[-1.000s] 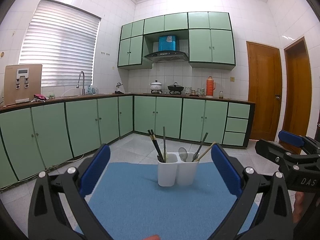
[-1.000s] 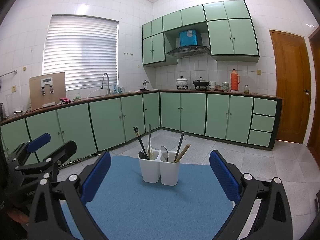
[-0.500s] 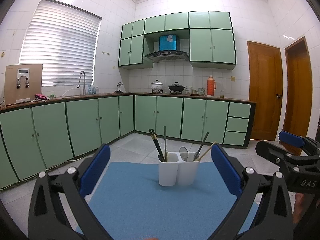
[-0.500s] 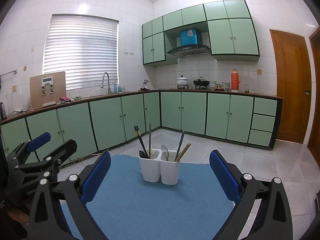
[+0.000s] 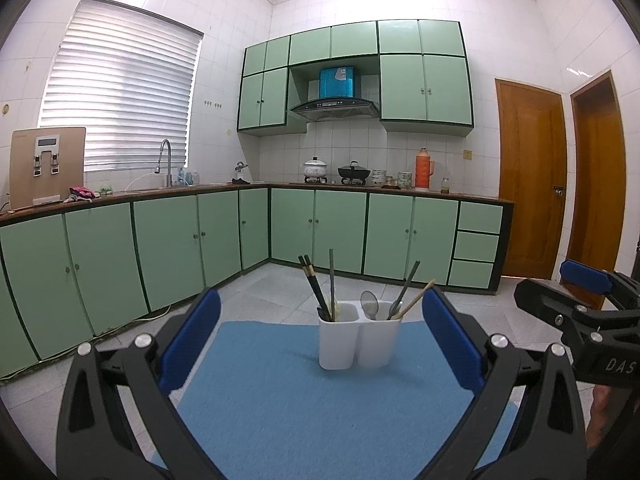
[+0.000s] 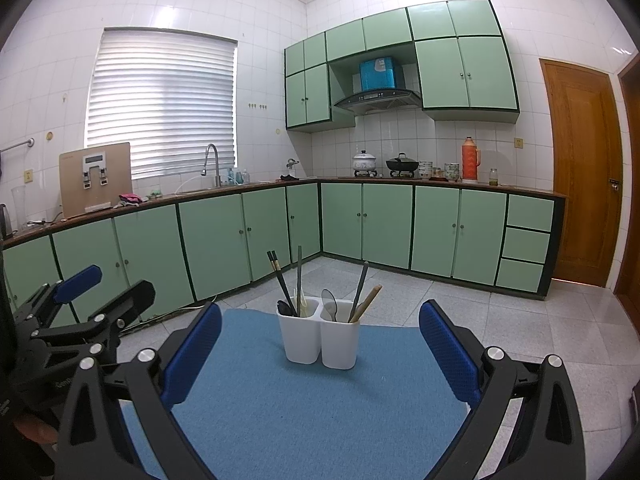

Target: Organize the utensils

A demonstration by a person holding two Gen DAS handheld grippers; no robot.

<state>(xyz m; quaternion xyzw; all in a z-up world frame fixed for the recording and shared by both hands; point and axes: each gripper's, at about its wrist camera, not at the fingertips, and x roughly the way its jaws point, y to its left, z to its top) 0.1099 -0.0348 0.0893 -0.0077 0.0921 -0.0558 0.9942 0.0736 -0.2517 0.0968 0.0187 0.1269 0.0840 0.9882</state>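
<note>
A white two-compartment utensil holder (image 5: 359, 339) (image 6: 320, 336) stands upright on a blue mat (image 5: 320, 404) (image 6: 316, 404). Its left compartment holds black chopsticks (image 5: 313, 286) (image 6: 282, 286) and a thin grey utensil (image 5: 331, 280). Its right compartment holds a metal spoon (image 5: 369, 304) (image 6: 329, 304), a grey-handled utensil (image 5: 405, 289) and a wooden one (image 5: 414, 299) (image 6: 367, 299). My left gripper (image 5: 320, 332) is open, nothing between its blue pads, short of the holder. My right gripper (image 6: 320, 332) is likewise open and holds nothing. Each gripper shows at the edge of the other's view.
Green base cabinets (image 5: 200, 240) and a dark countertop (image 5: 360, 186) run along the walls beyond a tiled floor (image 5: 500, 320). Pots, a red thermos (image 5: 424, 168) and a sink tap (image 5: 164, 156) sit on the counter. Wooden doors (image 5: 532, 180) stand at the right.
Both views have shifted only very slightly; the holder sits marginally lower and nearer in frame. Both grippers stay open and nothing has been picked up or released.
</note>
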